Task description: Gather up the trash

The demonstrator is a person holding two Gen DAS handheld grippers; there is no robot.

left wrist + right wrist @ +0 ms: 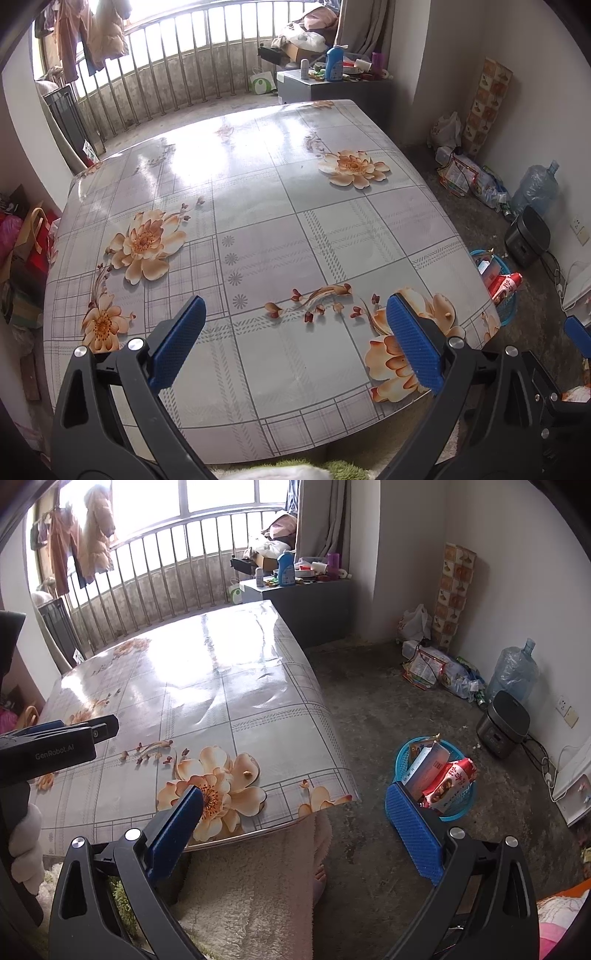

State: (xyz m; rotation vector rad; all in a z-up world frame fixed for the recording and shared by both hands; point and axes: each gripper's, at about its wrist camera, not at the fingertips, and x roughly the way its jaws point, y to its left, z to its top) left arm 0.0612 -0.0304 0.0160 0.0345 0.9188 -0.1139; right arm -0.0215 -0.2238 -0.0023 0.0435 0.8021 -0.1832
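A: Left wrist view — what is being shown of the left claw (295, 332)?

B: Its blue pads are being held wide apart with nothing between them, above the near edge of the table (258, 177), whose floral cloth is lying bare apart from one small tan scrap (448, 315) near the right corner.

A: And in the right wrist view?

B: The right claw (295, 812) is also being held apart and empty, straddling the table corner. The same scrap (247, 774) is being seen on a printed flower. The collected trash is sitting in the blue basket (458, 805) on the floor, just right of the table: a red snack bag (452, 784) and a pale carton (428, 764) are sticking out of it.

A: How far along is the task being judged?

B: Nearly finished, it seems; only the scrap is being left, if it is trash at all.

A: How should it be picked up well?

B: The right claw is probably being best lowered over it with the pads flat to the cloth, then closed slowly, since so small a bit is easily pushed aside. Then it should be carried over the basket rim and released low.
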